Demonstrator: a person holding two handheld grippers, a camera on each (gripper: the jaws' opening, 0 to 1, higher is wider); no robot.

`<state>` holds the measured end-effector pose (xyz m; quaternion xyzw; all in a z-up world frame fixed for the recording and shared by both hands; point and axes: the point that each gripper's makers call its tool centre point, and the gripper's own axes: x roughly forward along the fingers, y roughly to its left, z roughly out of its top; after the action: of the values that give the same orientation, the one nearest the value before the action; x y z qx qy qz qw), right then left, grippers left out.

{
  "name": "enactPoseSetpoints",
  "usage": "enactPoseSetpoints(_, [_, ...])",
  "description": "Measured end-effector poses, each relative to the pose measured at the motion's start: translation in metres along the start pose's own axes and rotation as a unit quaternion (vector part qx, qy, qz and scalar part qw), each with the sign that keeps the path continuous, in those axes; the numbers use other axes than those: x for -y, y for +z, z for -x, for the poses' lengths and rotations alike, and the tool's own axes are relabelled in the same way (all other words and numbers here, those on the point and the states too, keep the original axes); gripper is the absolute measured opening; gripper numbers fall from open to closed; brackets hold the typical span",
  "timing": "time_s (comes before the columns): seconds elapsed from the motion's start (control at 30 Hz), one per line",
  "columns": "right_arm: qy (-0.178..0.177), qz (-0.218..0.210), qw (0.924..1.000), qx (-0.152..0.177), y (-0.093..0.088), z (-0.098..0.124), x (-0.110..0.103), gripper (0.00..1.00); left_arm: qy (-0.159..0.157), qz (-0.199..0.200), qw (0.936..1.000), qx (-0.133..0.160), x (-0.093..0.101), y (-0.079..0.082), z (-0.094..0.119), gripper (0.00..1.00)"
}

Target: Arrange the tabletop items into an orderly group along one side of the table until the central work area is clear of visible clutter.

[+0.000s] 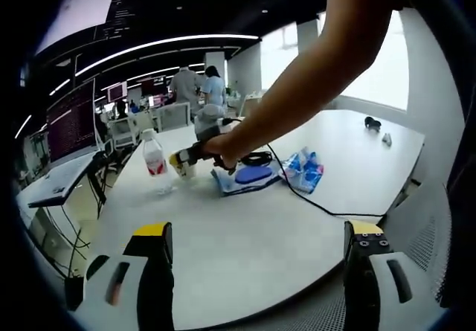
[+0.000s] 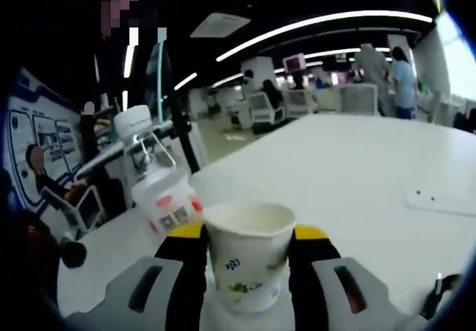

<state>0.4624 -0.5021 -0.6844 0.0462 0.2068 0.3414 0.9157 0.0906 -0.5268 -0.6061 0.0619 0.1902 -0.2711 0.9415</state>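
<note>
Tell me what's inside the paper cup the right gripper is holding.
In the right gripper view the paper cup sits between the right gripper's jaws. Only its pale upper inner wall shows and looks bare; the near rim hides the bottom, so contents cannot be told.

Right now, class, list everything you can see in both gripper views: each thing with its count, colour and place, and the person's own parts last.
Table: one, white, under everything.
Water bottle: one, clear with red label and white cap, upright on the table beside the cup.
Paper cup: one, white with green and blue print, upright between the right gripper's jaws.
Blue pouch: one, blue, lying on a flat pale blue item mid-table.
Packet: one, blue and white, beside the pouch.
Cable: one, black, trailing across the table.
Small dark items: two, far side of the table.
People: two, standing in the background.
Left gripper: black and yellow, open, over the near table edge.
Right gripper: black and yellow, closed on the cup.
Arm: one, reaching over the table.
</note>
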Motion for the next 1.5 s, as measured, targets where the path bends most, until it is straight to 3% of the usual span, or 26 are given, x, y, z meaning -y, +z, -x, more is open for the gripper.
enactPoseSetpoints(0.97, [0.013, 0.06, 0.9971, -0.045, -0.024, 0.016, -0.01, 0.39, -0.001, -0.001, 1.0, 0.001, 0.001, 0.001, 0.0, 0.96])
enactPoseSetpoints(1.17, [0.015, 0.081, 0.9943, -0.068, -0.032, 0.015, -0.012, 0.39, 0.0, -0.001, 1.0, 0.0, 0.001, 0.0, 0.0, 0.96])
enactPoseSetpoints(1.5, [0.009, 0.081, 0.9921, -0.095, -0.049, 0.019, -0.007, 0.35, 0.001, -0.002, 1.0, -0.001, 0.001, 0.001, 0.0, 0.96])
